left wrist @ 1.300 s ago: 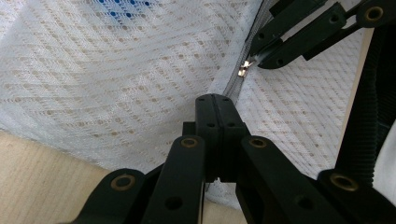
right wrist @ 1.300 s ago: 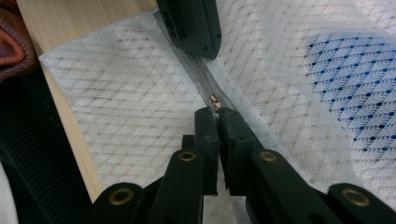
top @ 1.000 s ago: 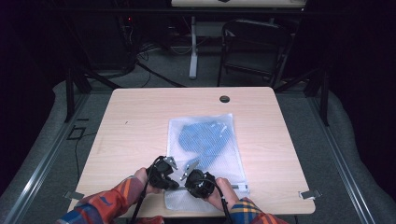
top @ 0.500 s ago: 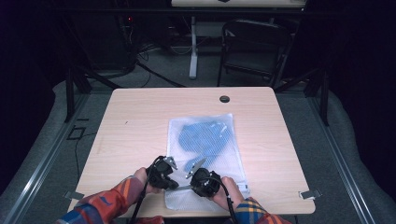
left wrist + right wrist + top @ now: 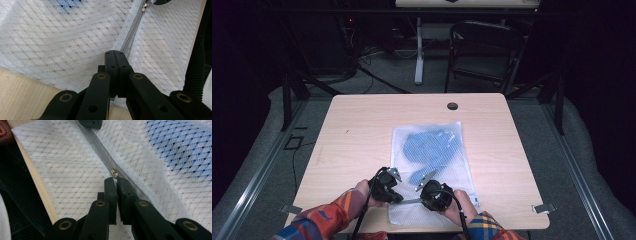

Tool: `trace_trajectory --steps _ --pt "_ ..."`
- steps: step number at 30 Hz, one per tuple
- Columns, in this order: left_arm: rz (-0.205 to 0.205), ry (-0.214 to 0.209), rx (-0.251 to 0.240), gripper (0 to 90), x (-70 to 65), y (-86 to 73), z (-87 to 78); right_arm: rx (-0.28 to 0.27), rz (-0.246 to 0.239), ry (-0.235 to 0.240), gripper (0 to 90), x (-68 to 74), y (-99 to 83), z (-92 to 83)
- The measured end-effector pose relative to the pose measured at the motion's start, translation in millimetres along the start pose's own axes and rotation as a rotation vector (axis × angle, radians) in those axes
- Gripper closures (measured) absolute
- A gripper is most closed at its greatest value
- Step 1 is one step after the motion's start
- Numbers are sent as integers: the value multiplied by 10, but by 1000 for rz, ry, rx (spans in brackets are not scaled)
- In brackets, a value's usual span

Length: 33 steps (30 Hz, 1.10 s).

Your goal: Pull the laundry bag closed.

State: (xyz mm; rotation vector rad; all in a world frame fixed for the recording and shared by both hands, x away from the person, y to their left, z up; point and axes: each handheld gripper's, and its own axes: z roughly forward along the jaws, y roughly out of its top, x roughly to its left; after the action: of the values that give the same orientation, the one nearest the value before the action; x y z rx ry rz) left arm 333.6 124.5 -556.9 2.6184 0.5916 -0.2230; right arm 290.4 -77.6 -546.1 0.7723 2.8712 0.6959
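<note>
We find the white mesh zip-up laundry bag [image 5: 432, 160], holding a blue garment [image 5: 429, 146], flat on the light wooden desk [image 5: 357, 130]. Left gripper [image 5: 113, 53] fingers are clenched on its grey zipper tape [image 5: 131, 37]. Right gripper [image 5: 115, 180] fingers are clenched on the brass zipper pull [image 5: 114, 173].

One wooden table [image 5: 362, 145], with one dark round hole [image 5: 452, 106] near its far edge. One white mesh bag [image 5: 447, 150] near the table's near edge, with one blue cloth [image 5: 428, 147] inside and one grey zipper [image 5: 100, 152] bearing one metal pull [image 5: 114, 173]. Two grippers: left gripper [image 5: 398, 198], right gripper [image 5: 417, 200]. One dark chair [image 5: 482, 55] far right. Two plaid sleeves [image 5: 324, 220].
</note>
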Motion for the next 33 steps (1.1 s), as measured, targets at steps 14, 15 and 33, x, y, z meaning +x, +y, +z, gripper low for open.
trace_trajectory --steps 14,15,33 --pt "-2 -2 -4 900 2 -3 2 11 13 -7 869 -36 -60 -52" --pt "-2 -1 -5 900 2 -3 2 10 16 -11 870 -38 -66 -56" --pt "3 -4 -2 900 9 -5 1 7 38 -17 869 -106 -172 -136"
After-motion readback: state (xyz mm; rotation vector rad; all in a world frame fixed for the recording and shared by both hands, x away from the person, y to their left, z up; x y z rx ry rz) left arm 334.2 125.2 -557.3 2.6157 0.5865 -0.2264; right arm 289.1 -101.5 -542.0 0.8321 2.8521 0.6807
